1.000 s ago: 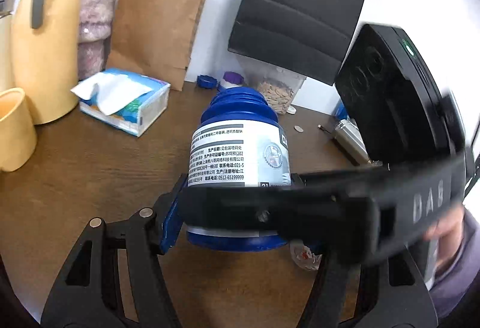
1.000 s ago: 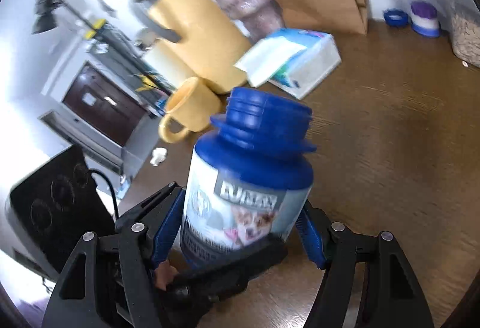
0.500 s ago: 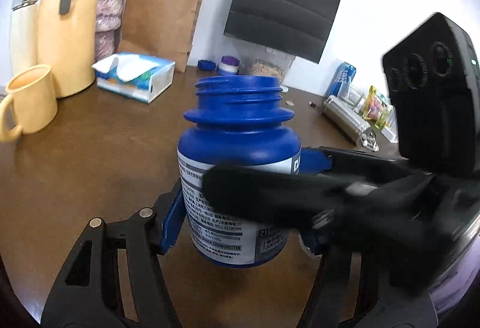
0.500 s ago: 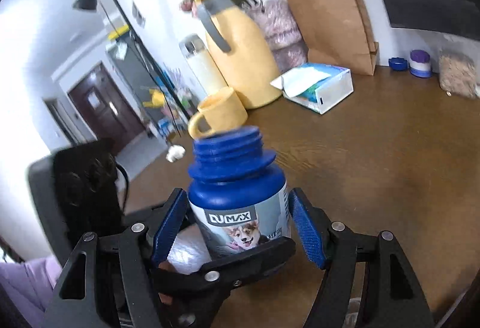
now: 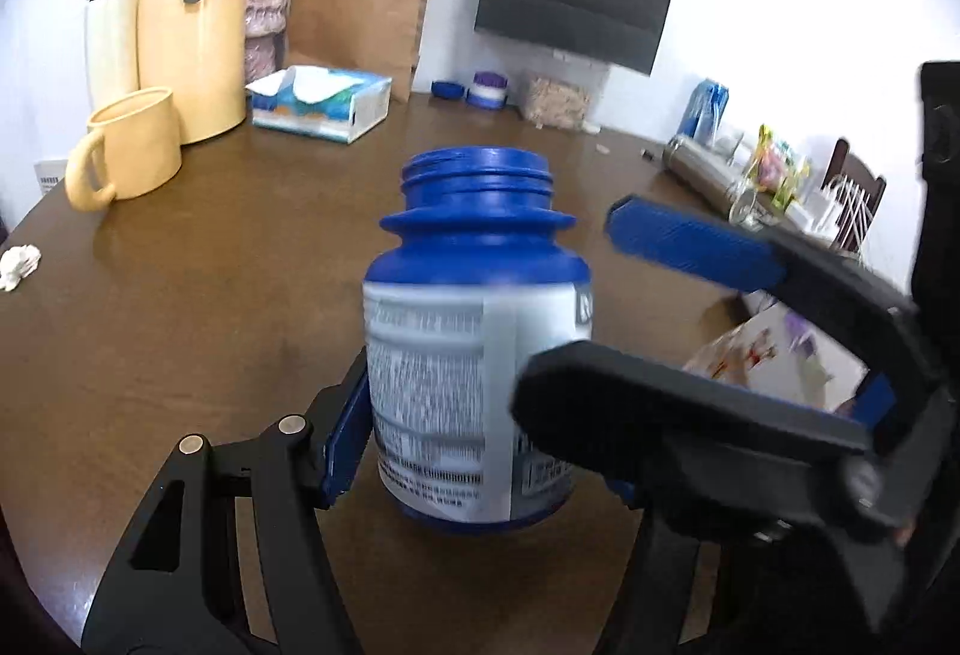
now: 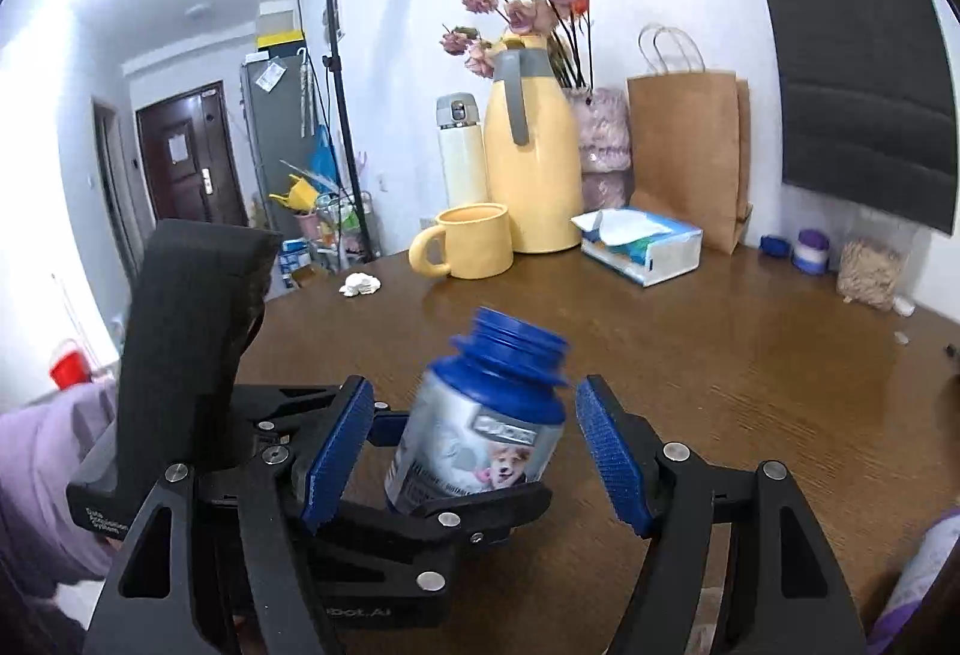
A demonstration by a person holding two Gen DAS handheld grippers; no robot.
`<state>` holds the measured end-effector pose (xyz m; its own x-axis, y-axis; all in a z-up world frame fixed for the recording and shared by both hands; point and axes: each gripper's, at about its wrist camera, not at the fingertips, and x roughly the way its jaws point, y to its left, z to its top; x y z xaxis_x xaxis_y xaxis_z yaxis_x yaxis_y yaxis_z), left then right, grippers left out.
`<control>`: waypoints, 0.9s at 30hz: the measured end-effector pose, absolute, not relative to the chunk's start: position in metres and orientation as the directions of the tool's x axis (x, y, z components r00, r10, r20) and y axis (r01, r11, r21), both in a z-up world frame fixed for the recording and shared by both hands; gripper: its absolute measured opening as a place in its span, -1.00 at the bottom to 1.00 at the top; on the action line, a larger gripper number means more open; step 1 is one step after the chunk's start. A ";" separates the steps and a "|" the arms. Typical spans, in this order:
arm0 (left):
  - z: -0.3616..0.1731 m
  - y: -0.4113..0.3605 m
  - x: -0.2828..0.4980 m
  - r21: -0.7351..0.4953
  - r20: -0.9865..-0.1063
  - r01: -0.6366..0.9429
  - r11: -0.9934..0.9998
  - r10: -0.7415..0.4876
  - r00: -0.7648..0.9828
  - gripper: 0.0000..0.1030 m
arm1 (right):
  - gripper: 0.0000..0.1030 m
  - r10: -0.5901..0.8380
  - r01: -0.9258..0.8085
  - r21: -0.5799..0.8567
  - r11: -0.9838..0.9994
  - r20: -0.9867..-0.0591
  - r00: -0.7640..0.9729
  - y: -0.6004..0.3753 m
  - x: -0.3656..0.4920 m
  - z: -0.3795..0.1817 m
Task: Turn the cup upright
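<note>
The blue plastic open-mouthed jar with a grey label (image 5: 477, 355) is standing mouth-up on the brown wooden bench (image 5: 180, 295), forward of the yellow mug (image 5: 129, 145). The left gripper (image 5: 480, 445) fingers are clamping it; the right gripper (image 6: 474, 451) fingers are spread wide, clear of its sides. Releasing gently, straight apart, should be keeping it upright.

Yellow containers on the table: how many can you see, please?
2: a mug near the table's far edge, and a tall jug right behind it; more may be hidden.
</note>
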<state>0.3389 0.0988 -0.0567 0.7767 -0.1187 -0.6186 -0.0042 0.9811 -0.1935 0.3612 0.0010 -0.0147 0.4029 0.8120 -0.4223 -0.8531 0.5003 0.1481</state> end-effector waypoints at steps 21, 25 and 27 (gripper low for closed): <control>-0.061 0.095 0.329 -0.180 -0.649 0.004 0.984 -0.122 0.751 0.15 | 0.50 0.866 -0.601 0.679 0.421 -0.498 0.043 -0.016 0.421 -0.052; -0.049 0.093 0.316 -0.173 -0.572 0.032 0.984 -0.127 0.811 0.15 | 0.52 0.910 -0.467 0.820 0.331 -0.408 -0.072 -0.011 0.444 -0.071; -0.047 0.094 0.315 -0.187 -0.559 0.047 0.981 -0.146 0.816 0.15 | 0.52 0.932 -0.363 0.894 0.264 -0.333 -0.142 -0.009 0.456 -0.086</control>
<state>0.3148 0.0940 -0.0467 0.8162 -0.1461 -0.5589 0.0475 0.9812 -0.1871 0.4561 -0.0086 -0.0860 -0.1420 0.9322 -0.3328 -0.3630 0.2638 0.8937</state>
